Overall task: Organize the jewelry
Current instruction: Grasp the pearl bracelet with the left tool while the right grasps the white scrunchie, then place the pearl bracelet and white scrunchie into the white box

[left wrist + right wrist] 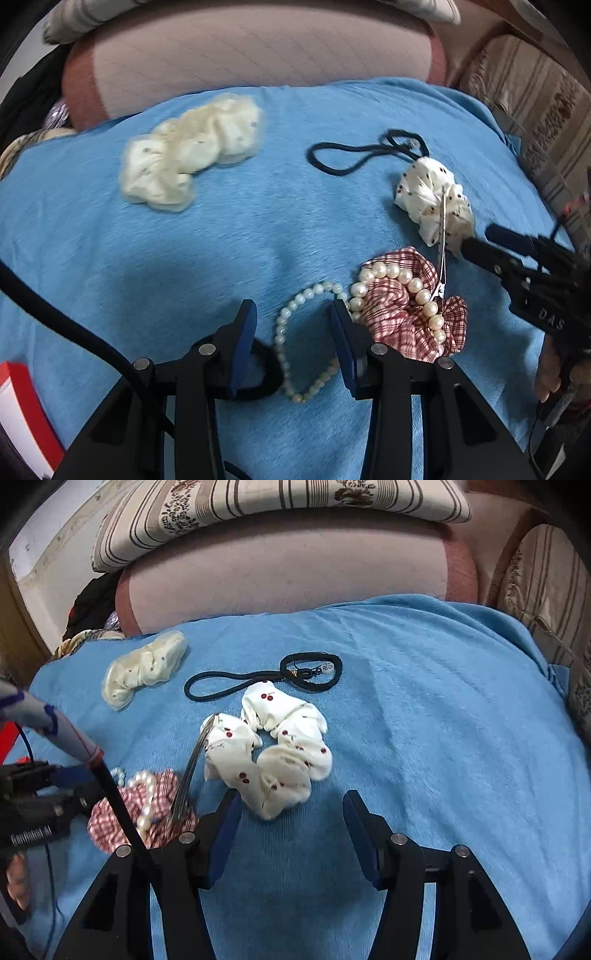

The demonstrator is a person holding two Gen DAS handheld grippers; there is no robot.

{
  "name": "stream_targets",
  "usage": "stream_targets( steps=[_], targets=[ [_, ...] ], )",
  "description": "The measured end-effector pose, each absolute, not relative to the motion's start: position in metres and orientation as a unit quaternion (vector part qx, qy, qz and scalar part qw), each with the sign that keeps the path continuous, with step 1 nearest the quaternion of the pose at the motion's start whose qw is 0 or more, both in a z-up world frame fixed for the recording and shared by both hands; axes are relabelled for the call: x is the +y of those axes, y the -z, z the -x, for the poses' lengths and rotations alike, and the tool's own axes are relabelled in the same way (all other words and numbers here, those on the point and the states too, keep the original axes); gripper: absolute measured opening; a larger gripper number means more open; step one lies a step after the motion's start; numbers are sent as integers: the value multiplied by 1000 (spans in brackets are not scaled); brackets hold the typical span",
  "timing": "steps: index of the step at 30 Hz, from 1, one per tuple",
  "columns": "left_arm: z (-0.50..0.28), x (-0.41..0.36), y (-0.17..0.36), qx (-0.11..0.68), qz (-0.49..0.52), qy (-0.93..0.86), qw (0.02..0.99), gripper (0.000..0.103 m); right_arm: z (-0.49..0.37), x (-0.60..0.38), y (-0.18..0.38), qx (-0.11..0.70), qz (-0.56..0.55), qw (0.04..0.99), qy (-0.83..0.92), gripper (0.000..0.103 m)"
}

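Your left claw (293,325) is open around the small pearl bracelet (295,350) on the blue blanket (221,240); it's light, floppy and slippery, so pinch one side gently.

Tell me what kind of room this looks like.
Probably a bedroom: a blue blanket spread like bedding, a striped floral pillow on a pink cushion behind it, scrunchies lying on top.
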State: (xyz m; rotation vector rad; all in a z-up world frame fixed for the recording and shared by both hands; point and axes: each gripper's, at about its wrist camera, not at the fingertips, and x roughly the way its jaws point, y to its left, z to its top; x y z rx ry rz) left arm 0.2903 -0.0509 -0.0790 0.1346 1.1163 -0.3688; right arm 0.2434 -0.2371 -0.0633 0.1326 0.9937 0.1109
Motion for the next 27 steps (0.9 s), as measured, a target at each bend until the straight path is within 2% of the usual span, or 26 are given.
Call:
stream_targets(
  steps=[1, 3, 4, 5, 6, 8, 14, 27],
  targets=[
    [-291, -54, 80, 525, -68, 177, 830, 39, -246, -236, 64, 475, -62, 876, -54, 62],
    [-292, -57, 82, 531, -61, 189, 824, 25, -251, -235, 66, 475, -57, 876, -56, 61],
    [-292, -58, 82, 533, -57, 190, 822, 24, -253, -235, 68, 476, -58, 875, -60, 45],
    [-292, -58, 81, 533, -54, 189, 823, 19, -255, -235, 71, 482, -63, 871, -67, 18],
    [-291, -58, 80, 534, -52, 189, 823, 11, -256, -238, 72, 490, -73, 866, -70, 10],
    [-288, -56, 75, 535, -44, 188, 822, 5, -252, -243, 69, 486, -86, 867, -66, 8],
    [-266, -45, 46, 520, -22, 178, 835, 5, -216, -263, 38, 465, -105, 877, -52, 7],
    [-167, 5, -52, 455, 0, 157, 877, 5, -112, -260, -54, 406, -104, 907, -50, 6]
  ],
)
